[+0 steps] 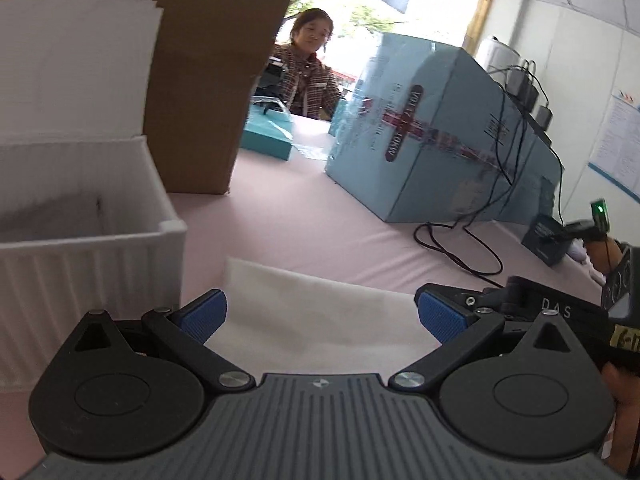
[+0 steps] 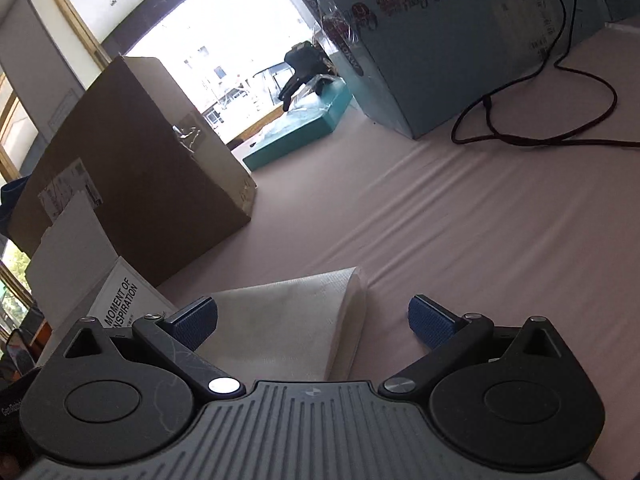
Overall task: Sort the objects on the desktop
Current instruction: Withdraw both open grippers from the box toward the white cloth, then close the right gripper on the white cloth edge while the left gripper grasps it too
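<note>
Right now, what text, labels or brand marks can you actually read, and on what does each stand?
"MOMENT OF INSPIRATION": white card beside the brown cardboard box.
"DAS": body of the right gripper, seen from the left wrist.
"VALLEY TOWN", uncertain: red band on the light blue box.
Shipping labels on the cardboard box, wall poster, yellow tag: too blurred to read.

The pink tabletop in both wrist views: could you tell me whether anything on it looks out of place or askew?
A black cable trails off the large blue box and loops loosely across the pink cloth. A white folded cloth lies alone in the open, askew to the white bin. Nothing looks spilled or damaged.
</note>
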The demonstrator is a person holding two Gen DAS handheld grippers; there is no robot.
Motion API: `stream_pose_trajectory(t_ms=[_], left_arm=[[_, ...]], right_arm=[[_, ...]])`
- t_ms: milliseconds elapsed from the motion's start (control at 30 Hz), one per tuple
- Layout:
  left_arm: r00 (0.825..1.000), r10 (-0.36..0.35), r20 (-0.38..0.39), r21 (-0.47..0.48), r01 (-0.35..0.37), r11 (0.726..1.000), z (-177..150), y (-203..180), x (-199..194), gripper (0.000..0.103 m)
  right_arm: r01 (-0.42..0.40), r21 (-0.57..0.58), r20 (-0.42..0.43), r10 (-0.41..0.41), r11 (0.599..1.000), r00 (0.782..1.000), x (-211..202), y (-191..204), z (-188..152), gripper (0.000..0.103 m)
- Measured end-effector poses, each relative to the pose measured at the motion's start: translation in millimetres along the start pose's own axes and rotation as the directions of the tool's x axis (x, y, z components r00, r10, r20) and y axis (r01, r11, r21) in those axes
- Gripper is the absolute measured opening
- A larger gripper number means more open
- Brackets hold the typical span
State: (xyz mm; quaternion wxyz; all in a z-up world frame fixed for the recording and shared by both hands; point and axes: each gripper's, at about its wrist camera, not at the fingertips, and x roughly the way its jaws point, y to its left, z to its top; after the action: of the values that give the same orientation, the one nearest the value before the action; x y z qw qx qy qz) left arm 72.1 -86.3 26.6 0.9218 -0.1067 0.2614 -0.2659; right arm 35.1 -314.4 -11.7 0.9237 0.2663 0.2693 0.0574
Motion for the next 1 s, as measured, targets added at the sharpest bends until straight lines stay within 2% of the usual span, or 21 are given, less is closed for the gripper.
stream_pose_trajectory(t_ms=[100, 233, 300, 333, 367, 400, 433, 467, 500, 567, 700, 833, 1000], left_arm=[[1.000, 0.011, 0.008, -0.059, -0.010, 0.998, -2, 7, -2, 0.103], [0.999, 0.025, -0.029, -0.093, -0.027, 0.995, -4, 11, 2, 0.103], [0.999, 0.036, -0.033, -0.100, -0.039, 0.994, -6, 11, 2, 0.103], [0.999, 0.038, -0.032, -0.103, -0.041, 0.994, -6, 11, 2, 0.103], [0.999, 0.039, -0.032, -0.104, -0.043, 0.994, -6, 11, 2, 0.103], [0.999, 0.041, -0.032, -0.105, -0.044, 0.993, -7, 11, 2, 0.103], [0.999, 0.042, -0.034, -0.104, -0.045, 0.994, -7, 10, 3, 0.103], [0.998, 0.043, -0.037, -0.104, -0.047, 0.993, -7, 11, 3, 0.103], [0.998, 0.044, -0.039, -0.106, -0.047, 0.993, -7, 11, 4, 0.103], [0.998, 0.042, -0.040, -0.110, -0.046, 0.993, -7, 11, 5, 0.103], [0.998, 0.040, -0.041, -0.114, -0.045, 0.992, -7, 11, 5, 0.103], [0.999, 0.022, -0.048, -0.122, -0.028, 0.992, -5, 12, 6, 0.103], [0.995, 0.020, -0.102, -0.139, -0.034, 0.990, -6, 15, 15, 0.103]], right_arm=[[0.021, -0.072, -0.011, -0.022, 0.997, 1.000, 1, 9, -4, 0.103], [0.022, -0.175, -0.030, -0.028, 0.984, 0.999, 3, 22, -12, 0.098], [0.027, -0.220, -0.038, -0.036, 0.975, 0.999, 4, 28, -15, 0.090], [0.021, -0.231, -0.043, -0.032, 0.973, 0.999, 4, 29, -16, 0.080], [0.015, -0.241, -0.050, -0.028, 0.970, 0.998, 4, 30, -16, 0.059], [0.009, -0.246, -0.060, -0.025, 0.969, 0.998, 6, 29, -16, 0.046], [0.005, -0.241, -0.067, -0.022, 0.970, 0.998, 6, 28, -16, 0.027], [0.001, -0.230, -0.071, -0.018, 0.973, 0.997, 7, 25, -15, 0.015], [-0.005, -0.218, -0.075, -0.012, 0.976, 0.997, 7, 23, -14, 0.010], [-0.009, -0.211, -0.078, -0.008, 0.977, 0.997, 7, 22, -13, 0.007], [-0.001, -0.234, -0.077, -0.017, 0.972, 0.997, 3, 20, -9, 0.006], [0.085, -0.265, -0.017, -0.092, 0.961, 0.996, -11, 7, -3, 0.006], [0.104, -0.236, 0.002, -0.107, 0.966, 0.994, -28, -20, 4, 0.006]])
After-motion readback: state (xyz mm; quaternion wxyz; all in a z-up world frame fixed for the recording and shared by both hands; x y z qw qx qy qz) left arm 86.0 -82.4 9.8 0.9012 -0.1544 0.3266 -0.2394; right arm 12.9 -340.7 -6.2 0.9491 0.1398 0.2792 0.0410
